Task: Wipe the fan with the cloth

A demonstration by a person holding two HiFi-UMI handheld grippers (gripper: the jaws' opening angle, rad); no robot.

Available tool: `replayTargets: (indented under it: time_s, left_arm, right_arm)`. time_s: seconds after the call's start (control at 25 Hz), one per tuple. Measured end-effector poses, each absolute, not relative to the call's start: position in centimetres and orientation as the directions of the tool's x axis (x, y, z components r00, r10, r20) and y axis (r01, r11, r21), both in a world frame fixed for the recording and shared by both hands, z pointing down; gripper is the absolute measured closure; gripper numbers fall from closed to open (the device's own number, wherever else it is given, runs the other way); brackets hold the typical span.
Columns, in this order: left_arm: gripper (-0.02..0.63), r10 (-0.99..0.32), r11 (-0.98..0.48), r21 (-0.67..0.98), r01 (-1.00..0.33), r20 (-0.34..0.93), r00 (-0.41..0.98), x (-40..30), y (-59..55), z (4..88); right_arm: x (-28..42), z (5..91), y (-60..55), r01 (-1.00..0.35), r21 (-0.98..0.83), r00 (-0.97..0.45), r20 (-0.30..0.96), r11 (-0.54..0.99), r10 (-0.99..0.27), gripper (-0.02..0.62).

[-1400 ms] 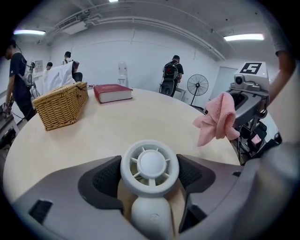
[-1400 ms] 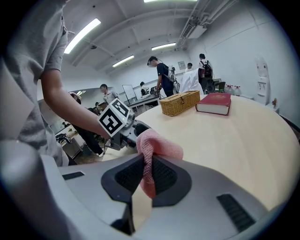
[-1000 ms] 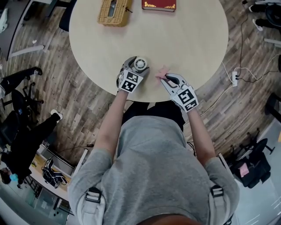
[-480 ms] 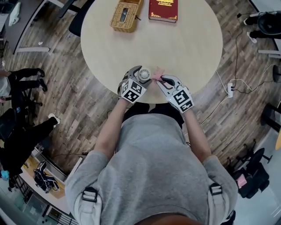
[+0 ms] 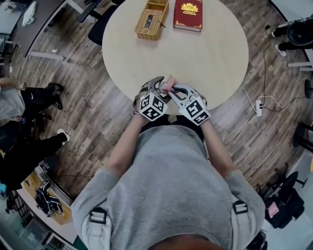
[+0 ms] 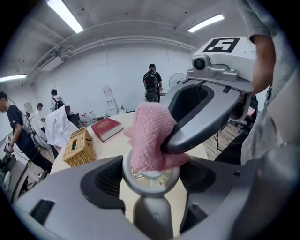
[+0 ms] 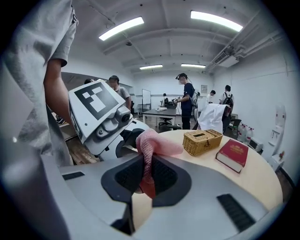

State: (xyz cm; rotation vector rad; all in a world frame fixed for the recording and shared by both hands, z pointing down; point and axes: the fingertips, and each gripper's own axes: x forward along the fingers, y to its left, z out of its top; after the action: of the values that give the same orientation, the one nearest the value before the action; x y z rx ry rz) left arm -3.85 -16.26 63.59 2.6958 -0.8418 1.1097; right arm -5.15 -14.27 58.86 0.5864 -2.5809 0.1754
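I am holding both tools close together over the near edge of the round table (image 5: 210, 53), just in front of my body. The left tongs (image 6: 151, 182) are clenching the small grey fan (image 6: 152, 213), one jaw on each side where its stem meets the round head. The head is standing upright between them, lifted off the table. The right tongs (image 7: 146, 180) are gripping the pink knitted cloth (image 7: 154, 143). Their jaws are closing tightly on its lower fold, and the free end is bulging out past the tips.

In the left gripper view, one jaw of the right tongs is reaching in from the right and pressing the cloth onto the top of the fan's ring. The cloth is draping over the upper rim and hiding most of the grille, so only the lower arc of the ring and a bit of the hub are showing under it. From the head view, the cloth is peeking out as a small pink patch where the two tools are meeting, and the fan itself is mostly hidden beneath them.

At the far side of the table, a wicker basket (image 5: 149, 19) and a red book (image 5: 188, 14) are lying side by side, well apart from my hands. Several people are standing around the room behind them.
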Motion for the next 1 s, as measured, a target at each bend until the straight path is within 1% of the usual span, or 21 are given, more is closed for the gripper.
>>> replayTargets:
  time_s: [0.4,0.56,0.76,0.88,1.0]
  left_arm:
    - [0.233,-0.468,-0.861,-0.198,-0.468,0.668,0.578,-4.0,-14.0,60.7]
    - [0.233,-0.469,-0.865,-0.208,-0.457,0.656,0.591,-4.1,-13.3,59.9]
    - [0.233,-0.481,-0.865,-0.237,-0.442,0.642,0.597,-4.1,-12.9,59.4]
    - [0.233,-0.483,-0.868,-0.257,-0.426,0.638,0.600,-3.9,-12.8,59.2]
    - [0.233,-0.483,-0.870,-0.266,-0.416,0.633,0.606,-3.8,-12.6,59.0]
  right_arm:
    - [-8.3,56.1,-13.4,-0.395,0.108,-0.789,0.468,0.912,-0.397,0.552]
    - [-9.2,55.3,-12.3,-0.370,0.108,-0.795,0.476,0.923,-0.375,0.554]
    - [-9.4,55.4,-10.6,-0.326,0.061,-0.807,0.502,0.944,-0.311,0.554]
    - [-8.8,55.3,-10.2,-0.333,0.046,-0.802,0.511,0.942,-0.309,0.554]
    - [-7.8,55.3,-9.7,-0.336,0.090,-0.772,0.544,0.938,-0.328,0.554]
